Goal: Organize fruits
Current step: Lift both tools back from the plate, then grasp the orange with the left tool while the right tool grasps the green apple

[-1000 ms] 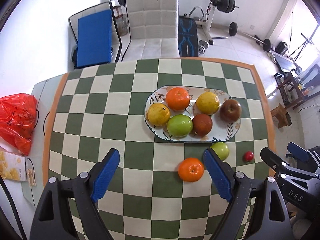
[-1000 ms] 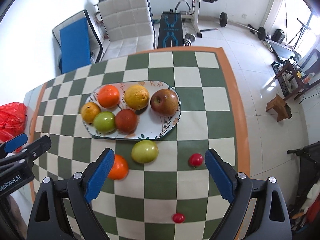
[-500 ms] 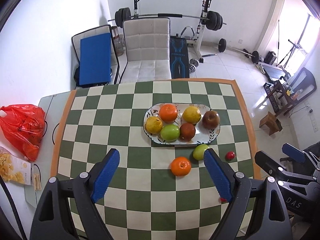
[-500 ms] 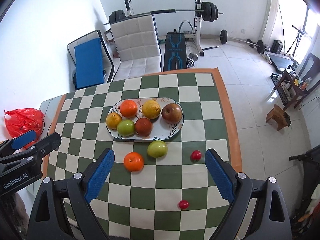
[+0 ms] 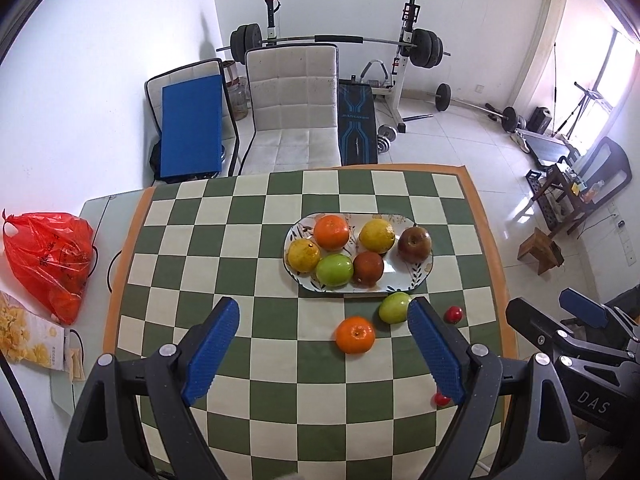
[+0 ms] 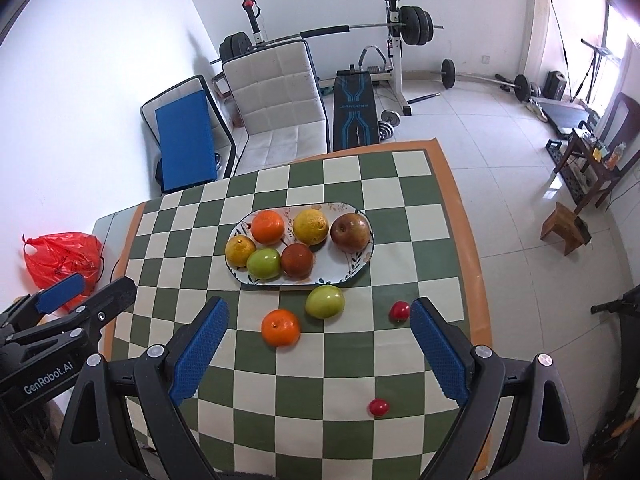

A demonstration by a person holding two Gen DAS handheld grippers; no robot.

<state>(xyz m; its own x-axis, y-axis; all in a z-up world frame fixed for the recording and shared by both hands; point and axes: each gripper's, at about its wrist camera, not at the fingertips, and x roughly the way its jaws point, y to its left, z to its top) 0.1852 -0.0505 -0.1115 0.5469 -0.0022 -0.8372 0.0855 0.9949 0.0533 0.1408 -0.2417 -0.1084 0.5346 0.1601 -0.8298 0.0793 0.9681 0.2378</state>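
- Both grippers have backed way up and off the table over the last second. The plate took up a good chunk of both wrist views a second ago; now it sits small in the middle of the frame and you can see the whole weight bench (image 5: pixel 340 40) at the top.
- Left gripper (image 5: pixel 324 348): jaws spread wide, nothing between them. Right gripper (image 6: pixel 320 344): same deal, wide apart and empty.
- None of the fruit has budged. The plate (image 6: pixel 362 258) has six pieces on it: two yellow ones, an orange one, a green apple, a dark red one and a brownish apple.
- Loose on the checkered cloth (image 6: pixel 256 392), below the plate in the right wrist view: an orange (image 6: pixel 280 327), a green apple (image 6: pixel 325 301) almost touching the plate's near rim, and two small red fruits, one (image 6: pixel 399 311) to the right of the apple and one (image 6: pixel 378 407) lower down near the bottom of the frame.
- My read: this looks like a pull-back to size things up, not a grab. Four pieces are not plated yet, so the job's maybe a bit over half done.
- The plate's free room is at its lower right, so the apple looks like an easy next pick.
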